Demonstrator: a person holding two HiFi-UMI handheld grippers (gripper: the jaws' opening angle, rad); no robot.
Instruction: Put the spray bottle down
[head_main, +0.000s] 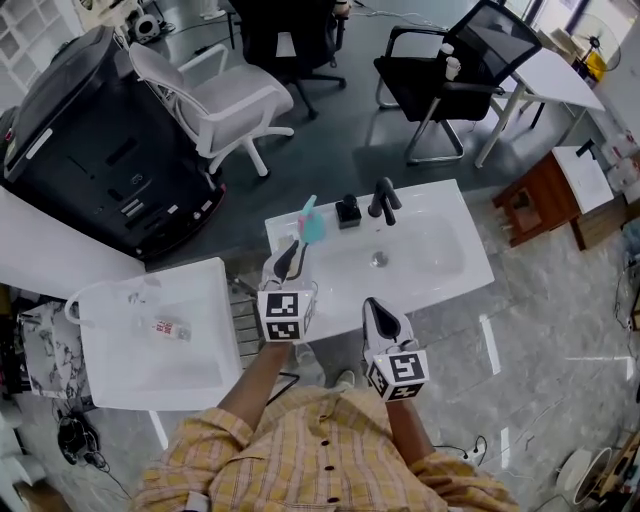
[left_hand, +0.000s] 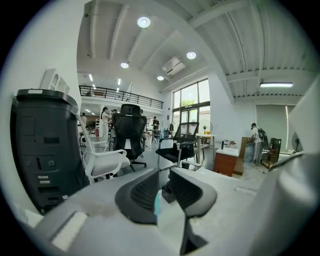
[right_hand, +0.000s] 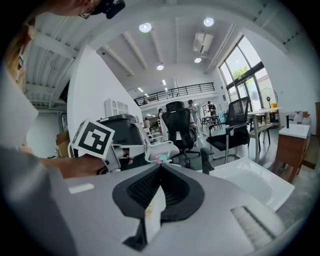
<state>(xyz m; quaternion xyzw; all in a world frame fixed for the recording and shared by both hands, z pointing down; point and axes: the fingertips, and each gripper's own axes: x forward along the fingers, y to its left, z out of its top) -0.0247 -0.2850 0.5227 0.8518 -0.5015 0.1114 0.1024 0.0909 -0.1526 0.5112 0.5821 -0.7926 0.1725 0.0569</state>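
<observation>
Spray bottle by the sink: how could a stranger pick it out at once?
Find the white washbasin in the middle of the head view, with a black tap at its back edge. Left of the tap sits a small black block, and further left, at the basin's corner, is the spray bottle. It is the only teal thing there.

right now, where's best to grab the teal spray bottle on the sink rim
Probably low on the teal plastic spray bottle, coming from the near left: it seems upright on the white sink rim, and a small black box crowds its right side.
</observation>
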